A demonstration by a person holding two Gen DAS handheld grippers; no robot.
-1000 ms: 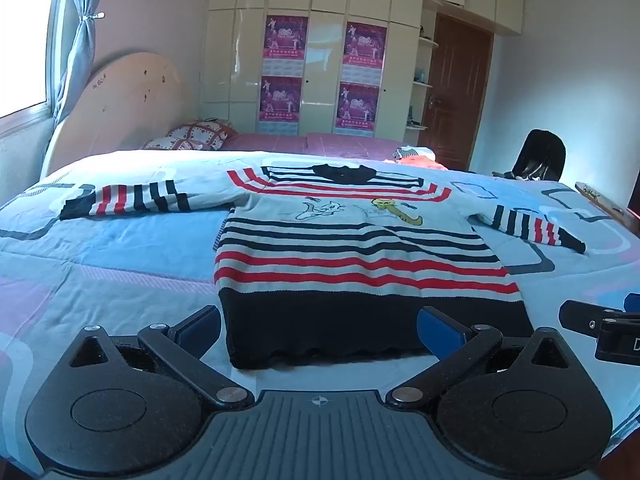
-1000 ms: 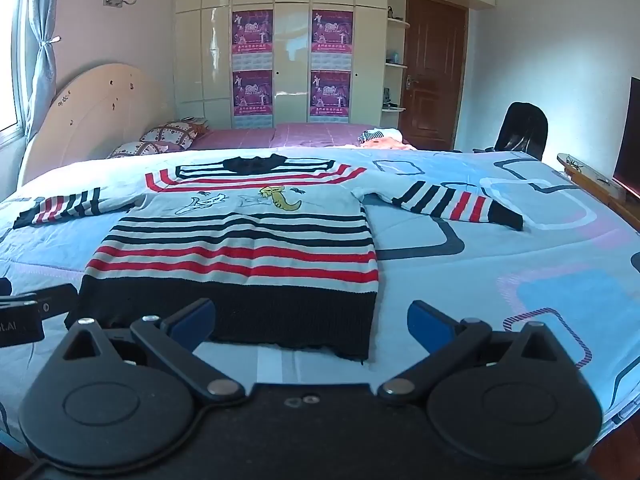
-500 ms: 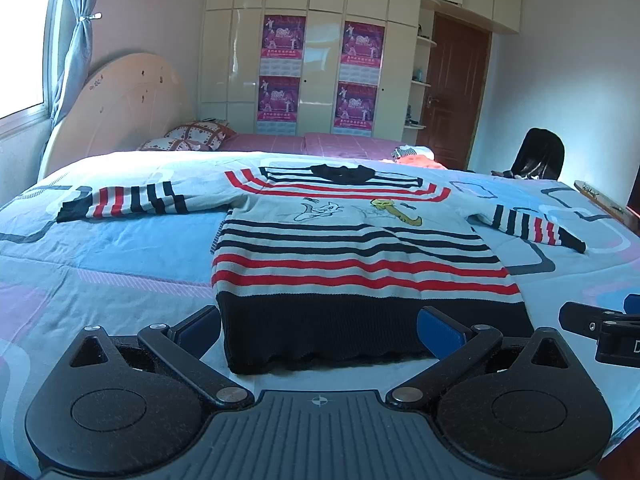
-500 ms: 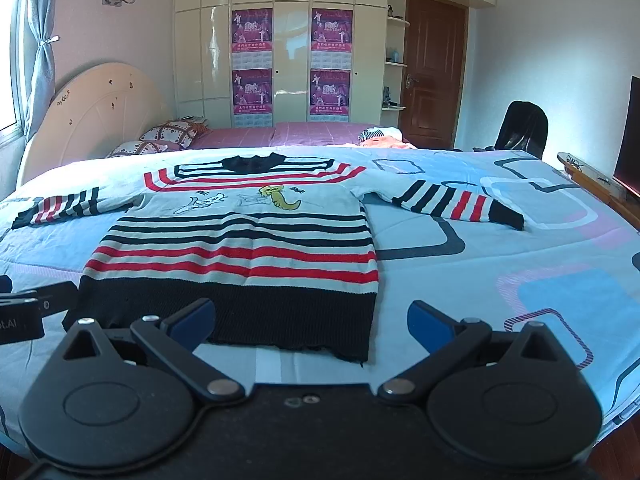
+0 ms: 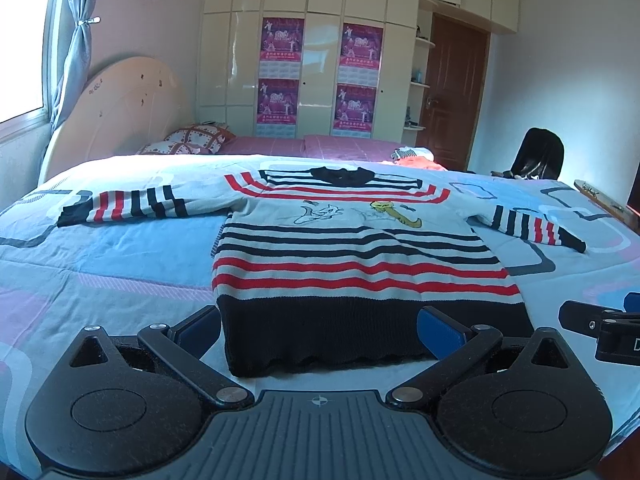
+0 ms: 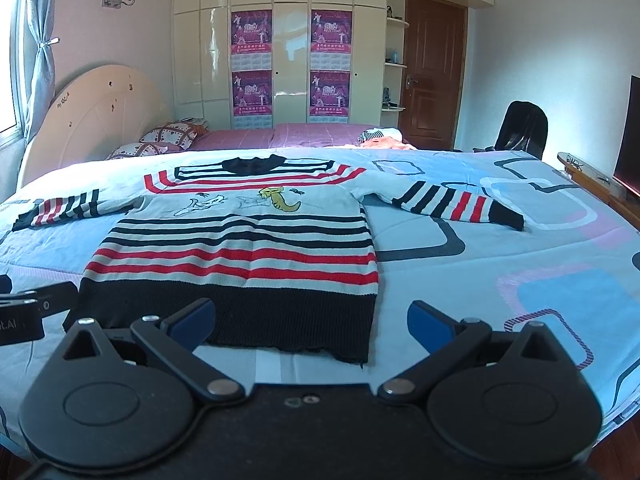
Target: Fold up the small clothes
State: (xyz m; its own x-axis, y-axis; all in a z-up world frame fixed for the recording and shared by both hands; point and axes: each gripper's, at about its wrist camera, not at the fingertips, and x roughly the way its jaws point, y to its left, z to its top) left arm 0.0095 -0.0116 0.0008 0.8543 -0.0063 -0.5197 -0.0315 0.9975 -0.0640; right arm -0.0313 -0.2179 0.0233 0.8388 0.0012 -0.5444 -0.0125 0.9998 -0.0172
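A striped sweater [image 6: 240,248] lies flat on the bed [image 6: 500,264], both sleeves spread out to the sides. The right gripper [image 6: 311,322] hovers at the near edge of the sweater with jaws wide apart; its left finger [image 6: 192,320] is over the black hem, its right finger [image 6: 430,322] beside the sweater, over the bedsheet. The left gripper [image 6: 28,308] shows left of the hem.

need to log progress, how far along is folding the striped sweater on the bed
Done: the striped sweater lies spread flat, face up, on the bed, with both sleeves stretched out to the sides. In hand: nothing; the left claw and right claw are both open, near the black hem, not gripping. Left: every fold, since sleeves and body are unfolded.
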